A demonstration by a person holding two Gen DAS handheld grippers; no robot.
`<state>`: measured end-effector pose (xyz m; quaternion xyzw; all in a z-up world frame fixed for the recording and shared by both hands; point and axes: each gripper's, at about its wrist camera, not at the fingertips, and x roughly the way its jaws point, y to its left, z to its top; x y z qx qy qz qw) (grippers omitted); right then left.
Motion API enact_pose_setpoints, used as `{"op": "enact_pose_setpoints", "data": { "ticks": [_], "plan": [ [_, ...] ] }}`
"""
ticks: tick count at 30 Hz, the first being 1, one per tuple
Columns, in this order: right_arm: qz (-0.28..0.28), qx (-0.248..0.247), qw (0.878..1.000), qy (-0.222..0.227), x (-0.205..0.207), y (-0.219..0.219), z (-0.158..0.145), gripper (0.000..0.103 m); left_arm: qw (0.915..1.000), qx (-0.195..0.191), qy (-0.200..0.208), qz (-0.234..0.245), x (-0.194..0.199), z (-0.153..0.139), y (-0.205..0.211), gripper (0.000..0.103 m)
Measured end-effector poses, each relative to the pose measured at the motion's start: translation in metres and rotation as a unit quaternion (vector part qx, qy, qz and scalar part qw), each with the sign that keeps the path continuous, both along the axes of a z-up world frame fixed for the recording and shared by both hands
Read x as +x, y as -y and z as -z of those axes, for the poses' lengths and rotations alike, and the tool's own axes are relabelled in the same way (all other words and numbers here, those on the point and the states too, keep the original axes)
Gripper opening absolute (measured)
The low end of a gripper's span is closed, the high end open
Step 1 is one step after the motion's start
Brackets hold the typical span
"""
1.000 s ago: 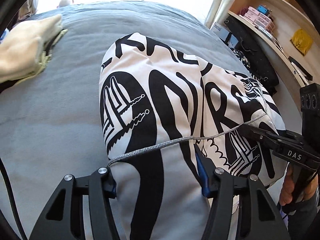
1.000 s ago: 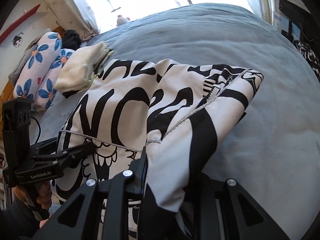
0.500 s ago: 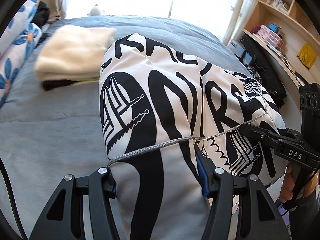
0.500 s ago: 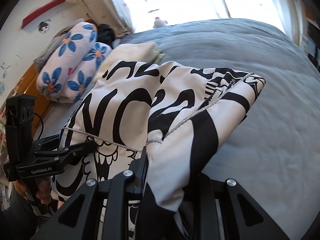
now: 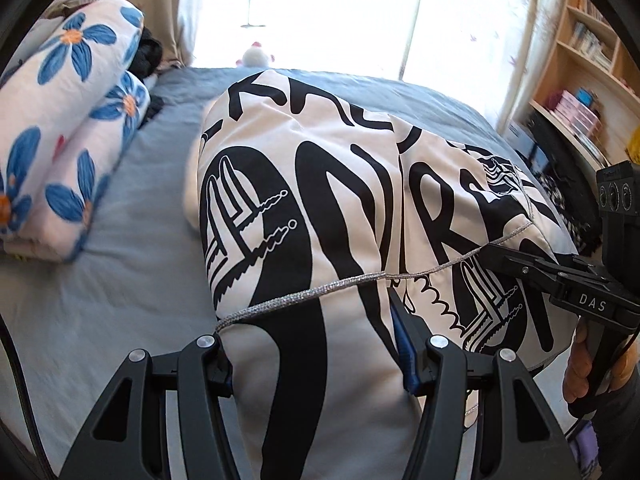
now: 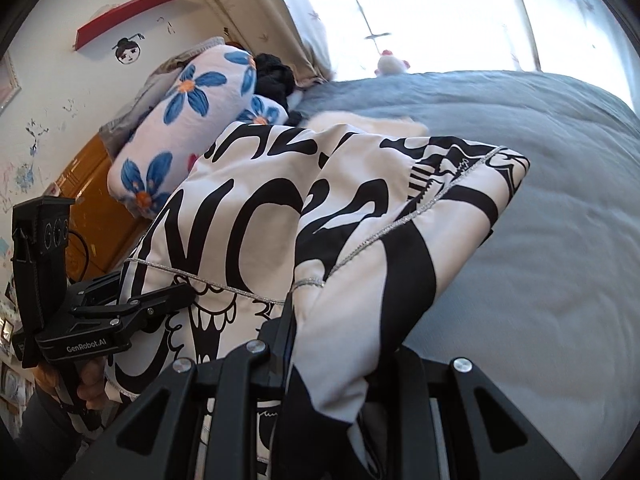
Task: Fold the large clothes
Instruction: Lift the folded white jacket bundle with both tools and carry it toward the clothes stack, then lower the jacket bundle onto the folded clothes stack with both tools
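Observation:
A large white garment with bold black lettering and a silver cord [image 5: 320, 208] hangs folded over both grippers, lifted above the grey bed [image 5: 100, 288]. My left gripper [image 5: 316, 344] is shut on its near edge, cloth bunched between the fingers. My right gripper [image 6: 332, 344] is shut on the other end of the garment [image 6: 320, 216]. The right gripper also shows at the right of the left wrist view [image 5: 500, 256], and the left gripper at the left of the right wrist view [image 6: 176, 296]. The fingertips are hidden by cloth.
Rolled white bedding with blue flowers [image 5: 68, 128] lies at the bed's left side. A cream folded cloth [image 6: 360, 124] peeks out behind the garment. Wooden shelves [image 5: 588, 80] stand at the right. A bright window [image 5: 320, 8] and a small plush toy [image 6: 390, 64] are beyond the bed.
Both grippers have swung left and tilted up with the garment held. The flowered bedding has come into view and the cream cloth has slid behind the garment.

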<state>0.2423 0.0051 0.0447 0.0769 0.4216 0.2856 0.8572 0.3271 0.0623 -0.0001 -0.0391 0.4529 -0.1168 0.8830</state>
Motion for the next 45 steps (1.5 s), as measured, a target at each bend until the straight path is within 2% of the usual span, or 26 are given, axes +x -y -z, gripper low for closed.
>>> {"op": "enact_pose_setpoints", "data": {
  "ticks": [5, 9, 14, 17, 20, 22, 24, 27, 31, 33, 35, 37, 38, 39, 40, 42, 45],
  "plan": [
    [0.007, 0.011, 1.000, 0.020, 0.069, -0.030, -0.007, 0.021, 0.9995, 0.021, 0.024, 0.009, 0.079, -0.010, -0.020, 0.057],
    [0.029, 0.020, 0.999, 0.039, 0.133, -0.048, 0.001, 0.021, 0.9983, 0.039, 0.040, 0.017, 0.160, -0.005, -0.029, 0.057],
    [0.059, 0.056, 0.996, 0.029, 0.210, -0.056, 0.030, 0.022, 0.9976, 0.056, 0.036, 0.022, 0.250, 0.018, -0.032, 0.057],
    [0.077, 0.098, 0.992, 0.004, 0.250, -0.059, 0.064, 0.022, 0.9978, 0.062, 0.020, 0.013, 0.291, 0.041, -0.036, 0.058],
    [0.090, 0.102, 0.990, -0.028, 0.275, -0.063, 0.108, 0.023, 0.9973, 0.074, -0.004, -0.006, 0.319, 0.080, -0.045, 0.065],
    [0.093, 0.092, 0.991, -0.015, 0.280, -0.062, 0.131, 0.030, 0.9960, 0.086, -0.004, -0.026, 0.327, 0.105, -0.051, 0.085],
    [0.085, 0.089, 0.992, -0.004, 0.279, -0.059, 0.138, 0.039, 0.9963, 0.076, 0.002, -0.040, 0.329, 0.118, -0.059, 0.095],
    [0.070, 0.082, 0.994, -0.015, 0.277, -0.055, 0.136, 0.044, 0.9978, 0.051, 0.002, -0.042, 0.325, 0.125, -0.069, 0.097],
    [0.067, 0.030, 0.997, -0.022, 0.266, -0.051, 0.116, 0.048, 0.9962, 0.071, 0.013, -0.049, 0.315, 0.115, -0.071, 0.097],
    [0.071, 0.011, 0.997, -0.006, 0.257, -0.044, 0.104, 0.048, 0.9933, 0.098, 0.029, -0.053, 0.305, 0.101, -0.067, 0.094],
    [0.072, 0.014, 0.997, 0.019, 0.246, -0.034, 0.089, 0.048, 0.9906, 0.115, 0.048, -0.058, 0.289, 0.084, -0.062, 0.087],
    [0.078, 0.015, 0.996, 0.042, 0.236, -0.031, 0.076, 0.048, 0.9906, 0.109, 0.056, -0.061, 0.278, 0.069, -0.062, 0.063],
    [0.080, 0.014, 0.995, 0.050, 0.233, -0.031, 0.072, 0.048, 0.9915, 0.101, 0.058, -0.060, 0.275, 0.063, -0.063, 0.056],
    [0.081, 0.017, 0.995, 0.057, 0.230, -0.031, 0.068, 0.046, 0.9919, 0.095, 0.059, -0.060, 0.272, 0.059, -0.064, 0.043],
    [0.086, 0.019, 0.994, 0.066, 0.227, -0.032, 0.066, 0.043, 0.9916, 0.096, 0.058, -0.063, 0.267, 0.054, -0.061, 0.034],
    [0.079, 0.024, 0.995, 0.064, 0.226, -0.040, 0.067, 0.024, 0.9917, 0.100, 0.055, -0.060, 0.265, 0.055, -0.056, 0.026],
    [0.069, 0.007, 0.997, 0.033, 0.233, -0.056, 0.083, 0.019, 0.9900, 0.126, 0.036, -0.052, 0.266, 0.070, -0.047, 0.023]
  ]
}}
